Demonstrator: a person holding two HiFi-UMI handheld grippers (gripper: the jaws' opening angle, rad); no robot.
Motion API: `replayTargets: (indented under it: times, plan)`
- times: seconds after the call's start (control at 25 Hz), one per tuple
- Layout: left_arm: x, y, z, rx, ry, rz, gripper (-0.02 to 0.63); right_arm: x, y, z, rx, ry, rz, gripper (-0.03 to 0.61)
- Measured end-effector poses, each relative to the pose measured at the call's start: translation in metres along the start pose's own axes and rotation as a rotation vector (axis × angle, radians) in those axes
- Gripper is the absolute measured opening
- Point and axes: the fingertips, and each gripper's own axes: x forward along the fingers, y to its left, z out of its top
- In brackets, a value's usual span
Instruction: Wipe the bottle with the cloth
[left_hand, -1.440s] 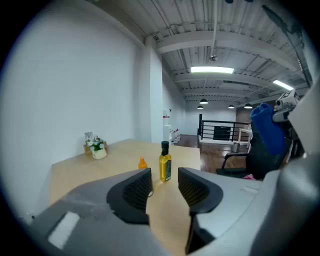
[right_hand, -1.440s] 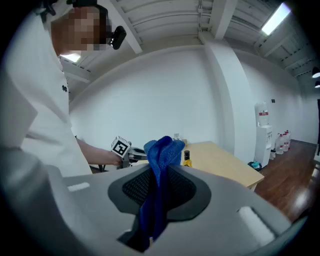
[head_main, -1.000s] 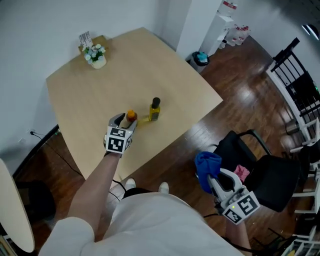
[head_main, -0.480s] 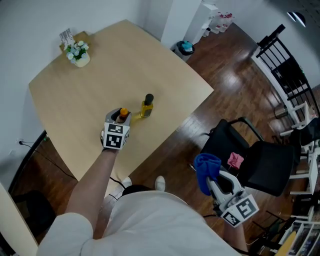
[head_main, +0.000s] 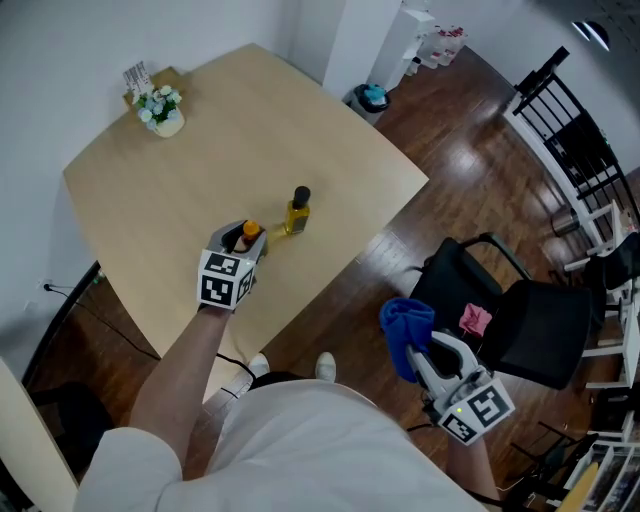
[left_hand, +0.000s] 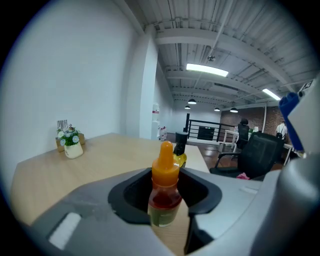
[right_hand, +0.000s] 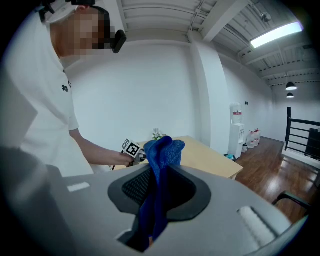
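Note:
A small bottle (head_main: 250, 231) with an orange cap and red contents stands near the front of the light wooden table (head_main: 200, 150). My left gripper (head_main: 243, 238) is shut on the bottle (left_hand: 164, 192); its jaws have just been closing with the bottle between them. A yellow bottle (head_main: 297, 211) with a black cap stands just beyond it, also seen as the yellow bottle (left_hand: 180, 150) behind the orange cap. My right gripper (head_main: 420, 355) hangs off the table to the right, shut on a blue cloth (head_main: 406, 335). The cloth (right_hand: 159, 170) sticks up between the jaws.
A small pot of flowers (head_main: 163, 110) sits at the table's far left corner. A black chair (head_main: 520, 320) with a pink item (head_main: 471, 320) on its seat stands right of the table. A bin (head_main: 371, 97) is on the wood floor beyond.
The left jaws, earlier open around the orange-capped bottle, have closed on it. The right gripper with the cloth has shifted slightly towards the table.

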Motion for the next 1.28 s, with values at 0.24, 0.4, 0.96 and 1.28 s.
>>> replayTargets:
  times: [0.24,0.4,0.96,1.28]
  plan:
    - [-0.064,-0.037,0.052,-0.016,-0.080,-0.103,0.160,0.034,0.011,0.023,-0.048,-0.057,0.134,0.081]
    - [-0.106,-0.068,0.084,0.050,-0.104,-0.156,0.160,0.065,0.027,0.058,-0.124,-0.115,0.260,0.081]
    - [-0.174,-0.119,0.118,0.003,-0.161,-0.178,0.160,0.129,0.090,0.108,-0.268,-0.180,0.568,0.081]
    - [-0.193,-0.114,0.135,-0.055,-0.211,-0.142,0.160,0.145,0.072,0.057,-0.220,-0.093,0.587,0.081]
